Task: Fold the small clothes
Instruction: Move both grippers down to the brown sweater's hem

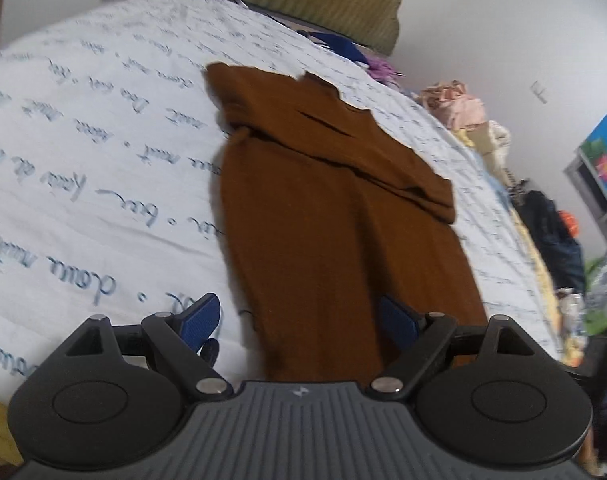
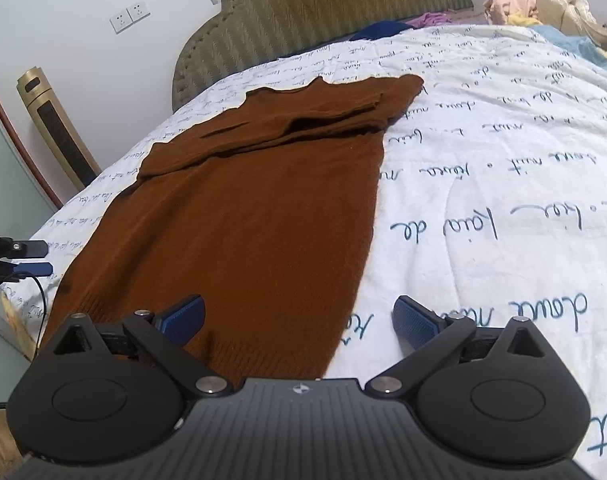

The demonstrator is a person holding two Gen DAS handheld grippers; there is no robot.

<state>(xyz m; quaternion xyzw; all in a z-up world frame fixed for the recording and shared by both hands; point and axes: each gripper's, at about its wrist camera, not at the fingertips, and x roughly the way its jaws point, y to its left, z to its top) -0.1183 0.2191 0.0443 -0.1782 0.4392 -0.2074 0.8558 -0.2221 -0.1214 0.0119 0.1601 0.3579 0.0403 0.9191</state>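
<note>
Here, rust-brown knitted sweater [image 2: 239,216] flat on white script-printed quilt [image 2: 503,184], sleeves folded across chest, left gripper [image 1: 299,320] and right gripper [image 2: 299,316] both wide open at hem, holding nothing.

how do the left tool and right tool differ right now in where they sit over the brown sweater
The left tool straddles one side edge of the brown sweater, while the right tool straddles the opposite side edge, at the ribbed hem. The left wrist view is blurred; the right wrist view is sharp. Both tools stand open with blue pads, pressing on nothing, angled down at the bedspread.
</note>
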